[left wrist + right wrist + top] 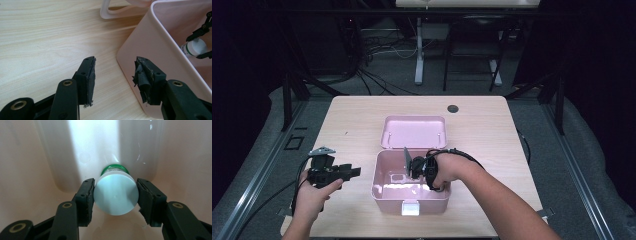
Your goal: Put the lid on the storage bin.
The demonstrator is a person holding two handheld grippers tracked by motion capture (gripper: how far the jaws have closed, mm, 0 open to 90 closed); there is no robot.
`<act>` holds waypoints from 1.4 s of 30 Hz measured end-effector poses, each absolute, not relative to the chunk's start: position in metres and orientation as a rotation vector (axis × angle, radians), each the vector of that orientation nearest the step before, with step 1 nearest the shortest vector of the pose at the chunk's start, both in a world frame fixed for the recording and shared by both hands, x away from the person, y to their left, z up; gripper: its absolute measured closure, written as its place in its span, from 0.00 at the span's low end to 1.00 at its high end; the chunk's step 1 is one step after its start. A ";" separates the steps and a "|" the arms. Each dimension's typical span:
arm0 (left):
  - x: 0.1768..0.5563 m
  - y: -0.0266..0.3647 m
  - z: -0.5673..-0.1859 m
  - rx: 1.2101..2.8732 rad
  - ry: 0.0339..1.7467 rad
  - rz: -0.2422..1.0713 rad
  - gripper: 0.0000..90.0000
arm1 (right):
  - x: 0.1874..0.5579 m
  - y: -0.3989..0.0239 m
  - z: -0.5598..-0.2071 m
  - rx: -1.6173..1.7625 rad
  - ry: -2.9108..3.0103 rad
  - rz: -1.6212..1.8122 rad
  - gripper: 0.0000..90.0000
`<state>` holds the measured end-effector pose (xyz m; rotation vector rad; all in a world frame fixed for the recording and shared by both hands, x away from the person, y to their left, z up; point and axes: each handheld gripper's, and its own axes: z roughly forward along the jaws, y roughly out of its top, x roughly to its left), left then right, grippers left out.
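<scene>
A pink box [382,192] stands open on the wooden table, its lid [413,131] lying back behind it. My right gripper [409,167] reaches down inside the box. Its jaws are shut on a small bottle [116,195] with a white cap and a green band, one pad pressing on each side of the cap. The left gripper view also catches that bottle [196,48], held inside the box [150,50]. My left gripper [115,72] hovers open just outside the box's left wall, with nothing between its worn pads [91,75].
The table [352,115] has bare wood to the left of and behind the box. A dark round hole [453,108] sits near its far edge. A white latch [410,207] hangs on the box's front. Cables and a desk leg lie on the floor beyond.
</scene>
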<state>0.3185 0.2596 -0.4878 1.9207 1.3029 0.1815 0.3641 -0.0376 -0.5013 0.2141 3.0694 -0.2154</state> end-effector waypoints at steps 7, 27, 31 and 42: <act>0.318 0.260 -0.488 1.919 1.301 0.181 0.57 | 0.363 -0.037 -0.503 0.199 3.063 -0.230 0.55; 0.317 0.259 -0.485 1.918 1.291 0.192 0.57 | 0.362 -0.042 -0.481 0.246 3.048 -0.128 0.53; 0.317 0.259 -0.484 1.920 1.287 0.193 0.57 | 0.361 -0.043 -0.476 0.279 3.053 -0.116 0.53; 0.315 0.256 -0.482 1.917 1.276 0.205 0.54 | 0.358 -0.049 -0.463 0.316 3.043 -0.017 0.51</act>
